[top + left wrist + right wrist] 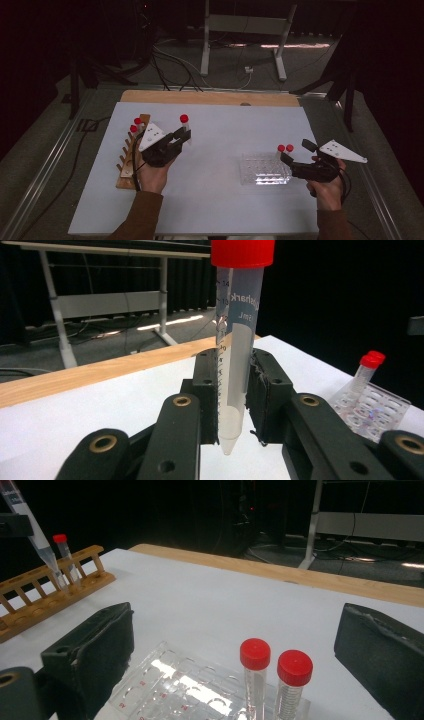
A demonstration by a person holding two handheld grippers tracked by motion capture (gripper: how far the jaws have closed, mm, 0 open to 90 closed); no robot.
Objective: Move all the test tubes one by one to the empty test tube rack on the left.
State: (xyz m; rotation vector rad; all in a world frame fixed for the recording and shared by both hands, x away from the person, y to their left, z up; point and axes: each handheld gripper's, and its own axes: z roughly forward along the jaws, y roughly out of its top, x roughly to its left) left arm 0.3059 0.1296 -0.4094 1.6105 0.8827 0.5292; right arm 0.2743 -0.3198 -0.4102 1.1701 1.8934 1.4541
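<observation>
My left gripper (pixel 184 134) is shut on a clear red-capped tube (pixel 235 350), held upright above the white mat just right of the wooden rack (pixel 131 152). The same tube's red cap (pixel 184 118) shows in the high view. Two more red-capped tubes (pixel 135 124) stand in the wooden rack's far end. A clear plastic rack (pixel 265 169) lies at the right with two red-capped tubes (pixel 274 680) standing in its far right corner. My right gripper (pixel 297 152) is open beside that corner, its jaws on either side of the two tubes (pixel 285 148).
The white mat (pixel 215 140) covers the table, with a wooden strip (pixel 210 97) along its far edge. Cables and a white table frame (pixel 245 30) lie on the floor beyond. A metal rail (pixel 45 160) runs along the left side.
</observation>
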